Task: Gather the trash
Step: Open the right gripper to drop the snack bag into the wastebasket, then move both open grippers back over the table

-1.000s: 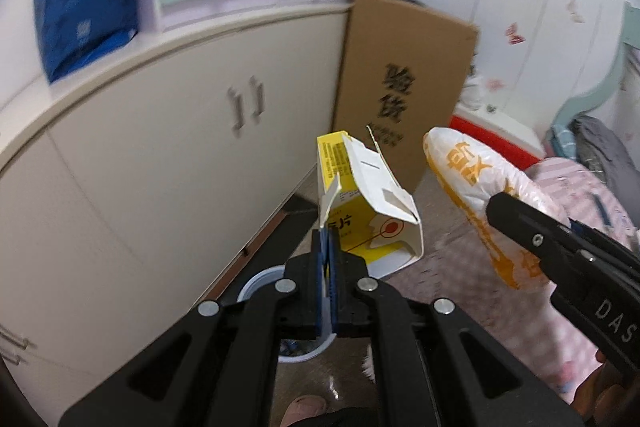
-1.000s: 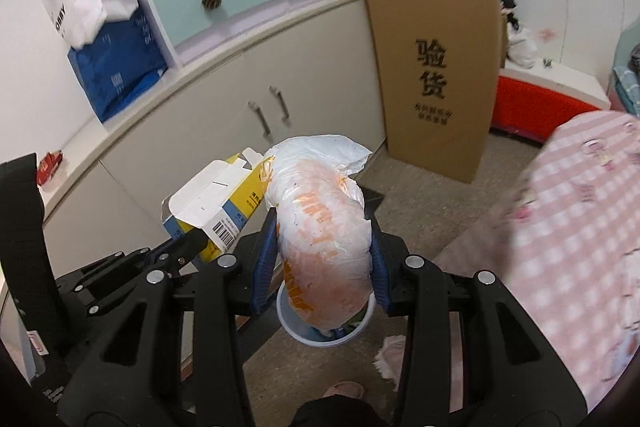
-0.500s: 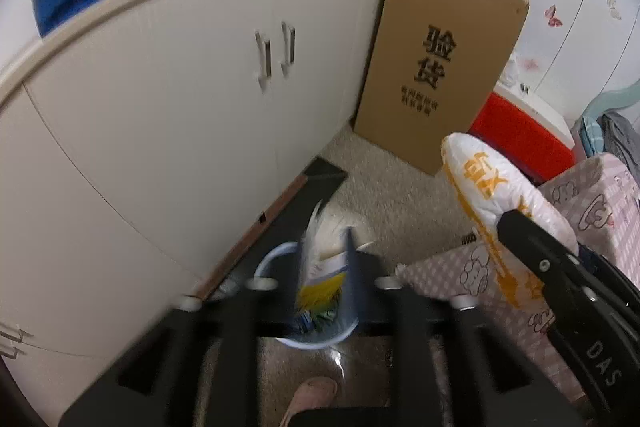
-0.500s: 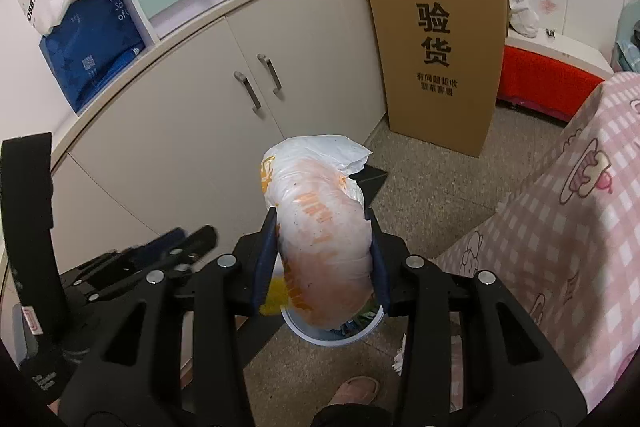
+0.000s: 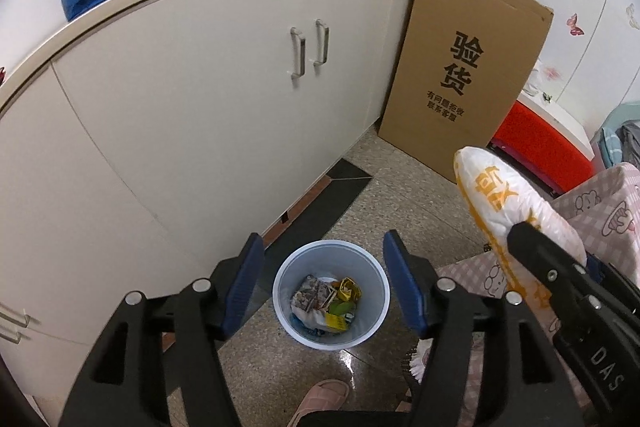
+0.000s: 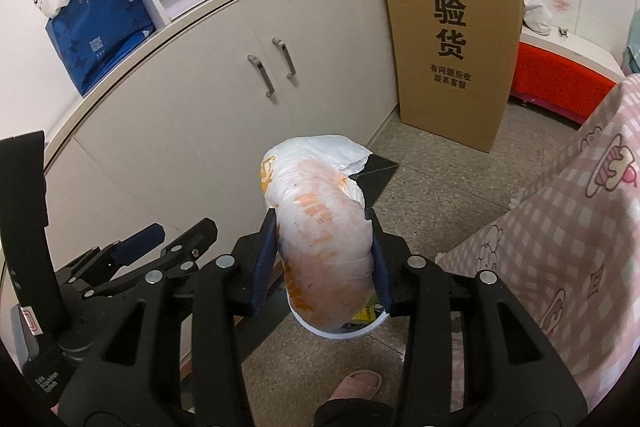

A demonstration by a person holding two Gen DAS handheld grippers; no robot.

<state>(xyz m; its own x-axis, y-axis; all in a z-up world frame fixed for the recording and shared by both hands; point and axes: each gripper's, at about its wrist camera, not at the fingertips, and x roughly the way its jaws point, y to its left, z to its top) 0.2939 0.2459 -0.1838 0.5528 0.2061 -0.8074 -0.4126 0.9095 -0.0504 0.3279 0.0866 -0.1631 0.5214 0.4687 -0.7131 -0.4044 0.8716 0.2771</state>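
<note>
Roughly halfway, I'd say: the left gripper [image 5: 324, 289] had just been opening, jaws wide with nothing between them above the wastebasket [image 5: 376, 323] holding scraps; the right gripper [image 6: 325, 259] was clamped on the plastic bag [image 6: 320, 227], not dropped in yet.
</note>
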